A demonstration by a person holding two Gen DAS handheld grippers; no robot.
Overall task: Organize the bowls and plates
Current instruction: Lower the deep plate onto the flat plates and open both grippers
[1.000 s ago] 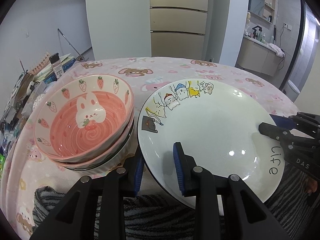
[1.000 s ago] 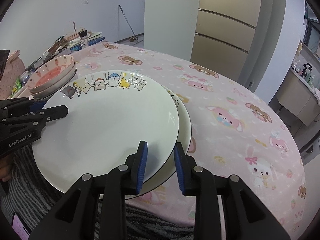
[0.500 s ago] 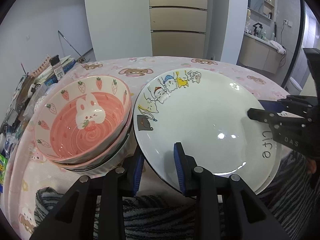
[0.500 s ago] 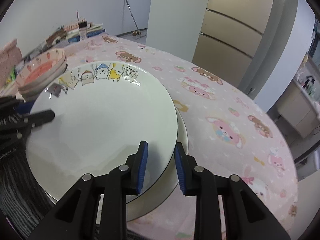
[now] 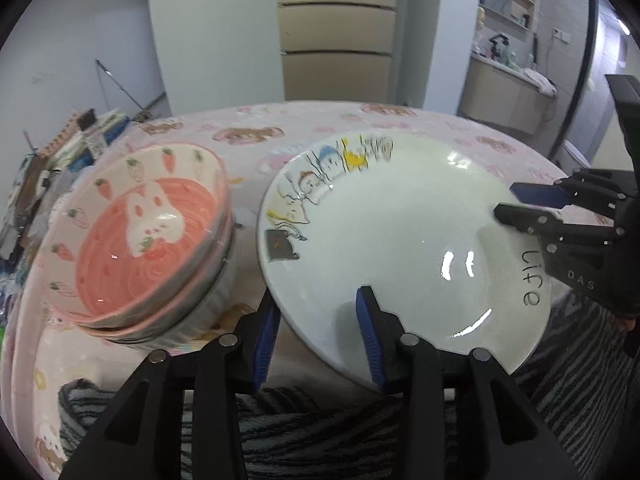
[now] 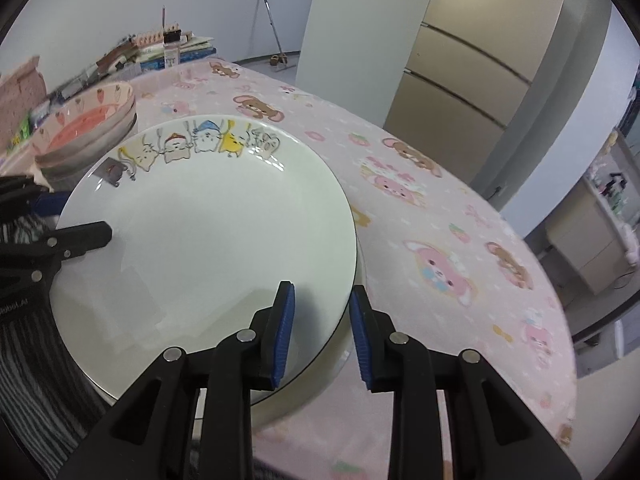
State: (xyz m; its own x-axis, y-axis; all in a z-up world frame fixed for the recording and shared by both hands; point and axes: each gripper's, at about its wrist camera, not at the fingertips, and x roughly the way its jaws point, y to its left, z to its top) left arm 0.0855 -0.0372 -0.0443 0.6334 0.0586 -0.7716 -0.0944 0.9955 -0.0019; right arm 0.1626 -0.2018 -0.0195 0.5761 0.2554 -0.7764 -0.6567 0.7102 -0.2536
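While both grippers flank it, the cat-print plate (image 6: 208,240) settles onto a 2nd plate (image 6: 344,344).
Left gripper (image 5: 316,332) has just been opening, its pads clear of the near-left rim; right gripper (image 6: 320,328) sits narrow across the rim, grip uncertain. Next, I judge: release, withdraw both. Stacked strawberry bowls (image 5: 140,236) stand just left.

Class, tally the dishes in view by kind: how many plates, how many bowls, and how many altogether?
Plates: 2, the cat plate over a lower plate
Bowls: at least 2, nested
Total: at least 4
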